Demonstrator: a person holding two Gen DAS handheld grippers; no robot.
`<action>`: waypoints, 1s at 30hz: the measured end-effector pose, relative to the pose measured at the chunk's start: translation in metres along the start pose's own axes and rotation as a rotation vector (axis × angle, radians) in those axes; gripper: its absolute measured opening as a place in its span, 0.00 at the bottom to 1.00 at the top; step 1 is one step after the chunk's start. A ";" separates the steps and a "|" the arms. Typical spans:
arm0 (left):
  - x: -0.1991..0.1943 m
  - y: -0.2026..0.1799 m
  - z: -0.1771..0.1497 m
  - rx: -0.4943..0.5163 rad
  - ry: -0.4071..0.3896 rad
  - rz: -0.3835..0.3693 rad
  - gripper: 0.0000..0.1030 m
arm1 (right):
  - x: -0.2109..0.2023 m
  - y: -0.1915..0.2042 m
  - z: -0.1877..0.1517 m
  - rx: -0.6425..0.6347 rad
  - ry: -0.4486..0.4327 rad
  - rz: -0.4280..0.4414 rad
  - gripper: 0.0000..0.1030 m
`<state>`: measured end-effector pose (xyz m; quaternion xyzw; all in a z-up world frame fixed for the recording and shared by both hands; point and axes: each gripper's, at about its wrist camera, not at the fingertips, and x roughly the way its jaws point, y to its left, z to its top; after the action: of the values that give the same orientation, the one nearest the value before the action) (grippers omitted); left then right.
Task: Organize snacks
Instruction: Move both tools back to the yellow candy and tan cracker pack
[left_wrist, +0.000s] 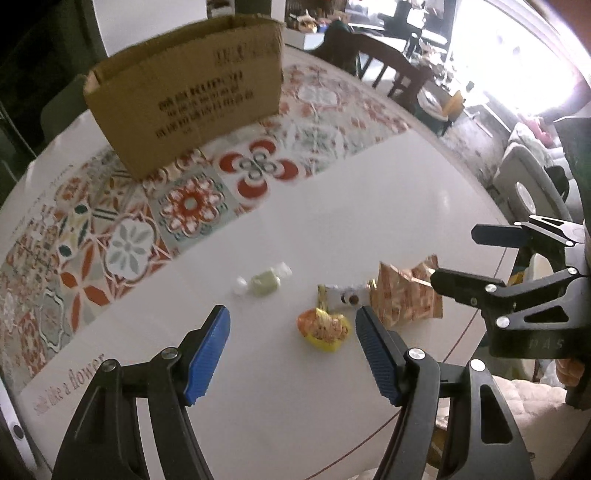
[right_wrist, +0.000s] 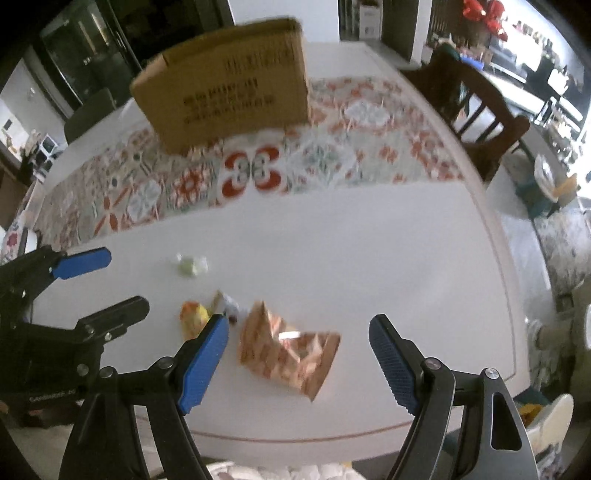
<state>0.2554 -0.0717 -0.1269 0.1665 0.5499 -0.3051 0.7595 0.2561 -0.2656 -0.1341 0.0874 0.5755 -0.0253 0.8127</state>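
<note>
Four snacks lie on a white table (left_wrist: 332, 206) near one cardboard box (left_wrist: 184, 99): one green candy (left_wrist: 264, 282), one yellow packet (left_wrist: 327, 326), one small white packet (left_wrist: 345, 295), one orange bag (right_wrist: 288, 350). The left gripper (left_wrist: 293, 349) and right gripper (right_wrist: 299, 358) both hang with fingers apart, empty.

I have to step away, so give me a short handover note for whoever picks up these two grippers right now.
Left gripper: open, empty, above the yellow snack.
Right gripper: open, empty, above the orange bag.
On the table: green candy, yellow snack, a small white packet and the orange bag, all close together.
The box stands farther back on the patterned mat.
Done: nothing seen packed; the box's inside is hidden.
Left: probably move all four snacks into the box.
</note>
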 end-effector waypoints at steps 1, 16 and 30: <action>0.004 -0.001 -0.001 0.001 0.010 -0.007 0.68 | 0.005 -0.001 -0.004 0.008 0.021 0.006 0.77; 0.044 -0.003 -0.003 -0.030 0.104 -0.102 0.68 | 0.046 -0.016 -0.017 0.107 0.127 0.078 0.77; 0.071 -0.001 -0.006 -0.080 0.174 -0.127 0.56 | 0.069 -0.018 -0.016 0.131 0.160 0.085 0.77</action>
<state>0.2654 -0.0885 -0.1956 0.1266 0.6350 -0.3150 0.6939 0.2621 -0.2762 -0.2061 0.1664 0.6316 -0.0211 0.7570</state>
